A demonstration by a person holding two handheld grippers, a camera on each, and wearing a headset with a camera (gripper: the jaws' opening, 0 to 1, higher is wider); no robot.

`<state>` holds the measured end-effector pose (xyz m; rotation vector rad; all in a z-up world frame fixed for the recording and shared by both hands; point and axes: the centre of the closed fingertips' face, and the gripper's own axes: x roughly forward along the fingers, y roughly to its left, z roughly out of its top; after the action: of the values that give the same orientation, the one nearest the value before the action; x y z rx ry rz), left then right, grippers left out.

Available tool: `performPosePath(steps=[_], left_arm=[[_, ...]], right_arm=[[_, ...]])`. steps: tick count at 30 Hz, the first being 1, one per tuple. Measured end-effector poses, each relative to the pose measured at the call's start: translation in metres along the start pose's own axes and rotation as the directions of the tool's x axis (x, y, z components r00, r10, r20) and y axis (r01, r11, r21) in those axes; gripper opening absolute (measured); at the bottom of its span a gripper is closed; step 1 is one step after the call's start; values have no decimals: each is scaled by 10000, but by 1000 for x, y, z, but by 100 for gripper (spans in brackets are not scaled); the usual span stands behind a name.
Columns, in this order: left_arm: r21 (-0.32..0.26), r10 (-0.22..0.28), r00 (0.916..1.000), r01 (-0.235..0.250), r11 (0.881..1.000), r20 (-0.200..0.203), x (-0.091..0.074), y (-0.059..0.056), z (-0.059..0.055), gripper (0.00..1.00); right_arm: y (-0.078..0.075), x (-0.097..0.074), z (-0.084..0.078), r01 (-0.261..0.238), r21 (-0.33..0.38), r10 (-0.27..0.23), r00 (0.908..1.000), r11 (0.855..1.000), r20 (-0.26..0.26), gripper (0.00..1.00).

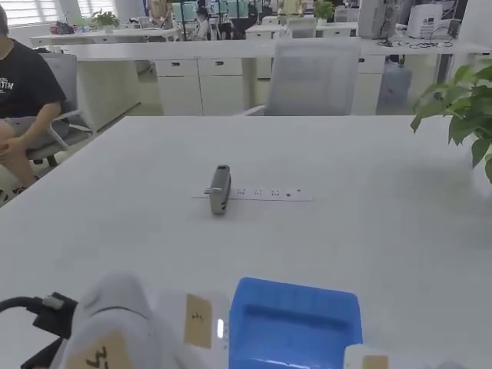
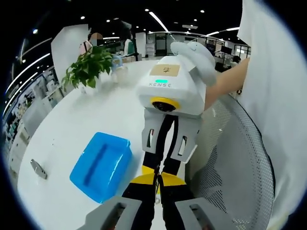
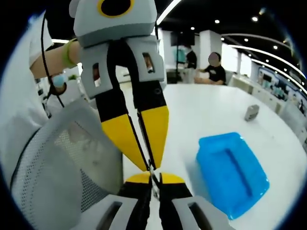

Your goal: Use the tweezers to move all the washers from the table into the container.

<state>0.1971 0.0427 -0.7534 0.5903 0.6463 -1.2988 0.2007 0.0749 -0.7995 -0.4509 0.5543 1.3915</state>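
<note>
Since the left gripper (image 2: 156, 182) and right gripper (image 3: 153, 181) meet tip to tip, both clamped on what look like thin tweezers (image 3: 152, 189), and the blue container (image 1: 296, 288) beyond looks empty, I judge no washers moved yet; any on the table (image 1: 369, 231) are too small to tell

Grippers: 2, namely left gripper (image 2: 157, 182) and right gripper (image 3: 153, 178). Blue container (image 1: 296, 319): 1. White table (image 1: 384, 231): 1. Grey metal block (image 1: 220, 188): 1. Socket strip (image 1: 265, 194) in tabletop: 1. Leafy plant (image 1: 461, 104) at table edge: 1. Grey chair (image 1: 311, 77) on far side: 1. Mesh chair back (image 3: 72, 158): 1. Seated person (image 1: 23, 88), black shirt: 1. Background people too blurred to count.
</note>
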Motion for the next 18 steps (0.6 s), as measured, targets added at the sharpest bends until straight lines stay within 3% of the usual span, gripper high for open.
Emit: performPosePath(steps=[2, 4, 9, 11, 14, 18], left_arm=[[186, -199, 9997, 201, 9996, -118, 0, -5, -2, 0], [323, -111, 9998, 116, 9994, -155, 0, -6, -4, 0], [278, -103, 9999, 106, 9996, -104, 0, -6, -4, 0], [268, -81, 9999, 84, 9996, -97, 1, -5, -3, 0], [328, -89, 9999, 93, 9994, -126, 3, -4, -2, 0], [344, 152, 9998, -148, 9993, -118, 4, 2, -2, 0]], right_arm=[[5, 1, 0, -162, -897, 161, 9999, 9958, -18, 2], [6, 1, -1, -32, -891, 41, 9999, 9960, 100, 2], [1, 3, -6, 76, 18, -76, 9998, 10000, 199, 4], [0, 5, -12, 181, -19, -181, 9998, 9998, -104, 4], [0, 3, -12, 211, -264, -214, 9997, 9994, -101, 3], [-5, 3, -12, 214, 731, -225, 9997, 9971, 135, 3]])
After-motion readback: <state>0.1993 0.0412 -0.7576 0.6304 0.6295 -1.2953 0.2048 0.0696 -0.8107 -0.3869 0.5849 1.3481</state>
